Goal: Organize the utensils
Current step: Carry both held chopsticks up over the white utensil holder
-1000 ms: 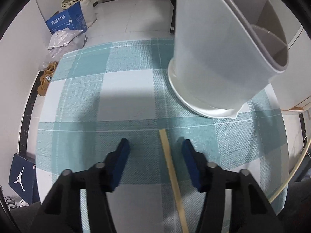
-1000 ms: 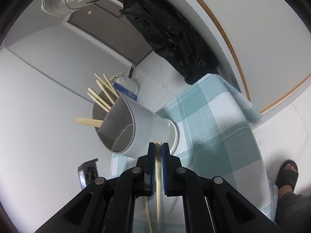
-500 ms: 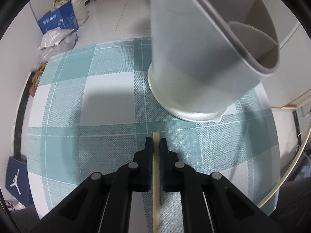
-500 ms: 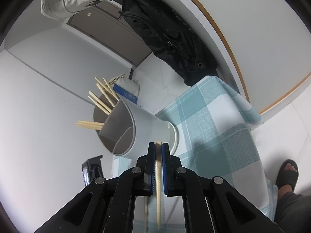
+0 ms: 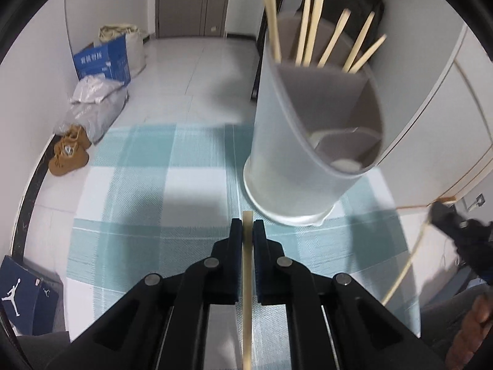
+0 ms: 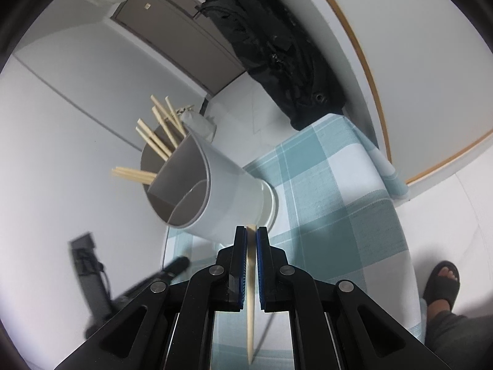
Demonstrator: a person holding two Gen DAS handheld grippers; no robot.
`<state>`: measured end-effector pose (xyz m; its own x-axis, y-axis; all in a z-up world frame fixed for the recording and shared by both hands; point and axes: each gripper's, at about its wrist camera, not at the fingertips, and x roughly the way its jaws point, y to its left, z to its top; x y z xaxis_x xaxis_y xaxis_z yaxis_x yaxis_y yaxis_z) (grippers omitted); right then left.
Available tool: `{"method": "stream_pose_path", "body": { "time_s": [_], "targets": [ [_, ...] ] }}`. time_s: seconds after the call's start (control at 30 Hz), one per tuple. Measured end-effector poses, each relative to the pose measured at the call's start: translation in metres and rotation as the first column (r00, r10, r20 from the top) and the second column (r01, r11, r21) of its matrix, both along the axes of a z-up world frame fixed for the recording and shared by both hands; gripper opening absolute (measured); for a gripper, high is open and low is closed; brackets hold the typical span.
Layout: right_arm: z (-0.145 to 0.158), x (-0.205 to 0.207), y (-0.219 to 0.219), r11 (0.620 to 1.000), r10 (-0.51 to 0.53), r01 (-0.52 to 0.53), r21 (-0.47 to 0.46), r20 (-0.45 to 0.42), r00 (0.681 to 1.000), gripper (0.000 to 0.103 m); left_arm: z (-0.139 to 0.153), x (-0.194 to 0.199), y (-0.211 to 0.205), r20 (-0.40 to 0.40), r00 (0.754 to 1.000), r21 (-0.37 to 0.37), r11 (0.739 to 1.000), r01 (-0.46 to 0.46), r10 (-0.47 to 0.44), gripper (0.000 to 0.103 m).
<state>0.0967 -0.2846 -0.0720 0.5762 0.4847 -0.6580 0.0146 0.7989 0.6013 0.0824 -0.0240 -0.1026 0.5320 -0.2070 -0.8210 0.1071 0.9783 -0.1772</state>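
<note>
A white divided utensil holder stands on the teal checked tablecloth, with several wooden chopsticks in its back compartment. My left gripper is shut on one chopstick, lifted above the cloth just in front of the holder's base. In the right wrist view the holder lies ahead to the left with its chopsticks sticking out. My right gripper is shut on another chopstick, held above the table. The right gripper also shows at the left view's right edge.
On the floor to the left lie a blue cardboard box, plastic bags and brown shoes. A black backpack hangs beyond the table. A person's sandalled foot is at the right of the table.
My left gripper shut on the chopstick that lay on the cloth and lifted it, tilting the view up to the holder's top. My right gripper kept its chopstick and barely moved.
</note>
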Motion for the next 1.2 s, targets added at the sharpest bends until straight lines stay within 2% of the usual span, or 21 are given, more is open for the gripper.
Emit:
{"method": "stream_pose_path", "body": {
  "time_s": [0.17,0.33,0.67,1.03,1.2],
  "targets": [
    [0.002,-0.004,0.011,1.000,0.028,-0.028,-0.014,0.027,0.999,0.005,0.019,-0.017,0.004,0.086,0.996,-0.036,0.999,-0.018,0.021,0.003],
    [0.005,-0.008,0.024,0.997,0.063,-0.061,-0.036,0.056,0.996,0.005,0.027,-0.022,0.010,0.136,0.990,-0.054,0.998,-0.021,0.028,0.003],
    [0.024,-0.024,0.054,0.987,0.153,-0.140,-0.084,0.177,0.972,0.005,0.036,-0.029,0.028,0.184,0.983,-0.064,0.998,0.011,0.001,0.003],
    [0.041,-0.033,0.082,0.974,0.211,-0.184,-0.129,0.241,0.947,0.005,0.054,-0.035,0.031,0.211,0.976,-0.087,0.994,0.071,-0.051,0.003],
    [0.050,-0.032,0.086,0.971,0.227,-0.194,-0.142,0.278,0.934,0.005,0.059,-0.032,0.029,0.213,0.974,-0.072,0.993,0.092,-0.074,0.002]
  ]
}}
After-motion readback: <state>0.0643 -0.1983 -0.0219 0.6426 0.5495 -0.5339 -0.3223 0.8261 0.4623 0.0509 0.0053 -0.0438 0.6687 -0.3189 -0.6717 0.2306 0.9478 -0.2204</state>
